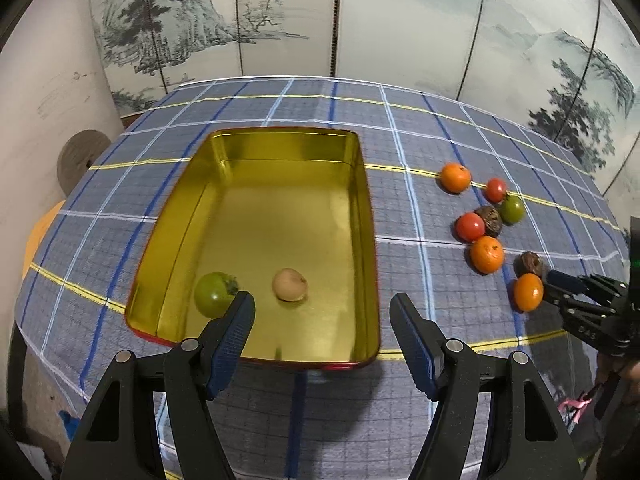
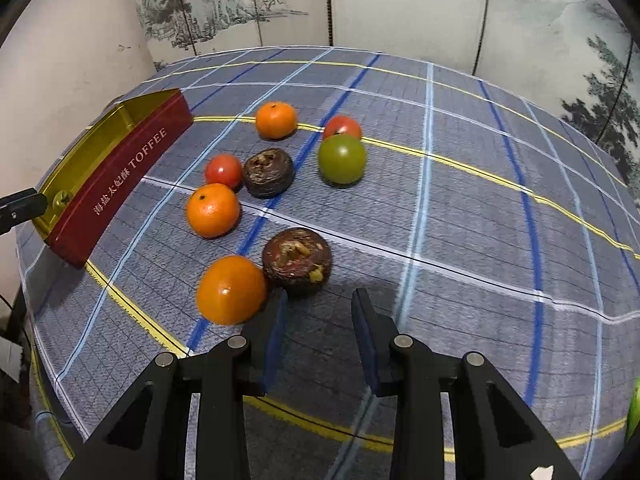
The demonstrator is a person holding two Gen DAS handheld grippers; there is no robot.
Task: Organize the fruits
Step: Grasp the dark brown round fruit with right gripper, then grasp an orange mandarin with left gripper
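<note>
The left gripper (image 1: 322, 314) is matte black plastic: two wedge-shaped fingers with triangular cut-outs, silver round pivot pins at their joints, and ribbed dark-blue pads (image 1: 236, 340) on the inner faces. The right gripper (image 2: 320, 310) is built the same, black with silver pins and blue pads (image 2: 366, 344). In the left view, at 3 o'clock, its black linkage shows a small green light.
</note>
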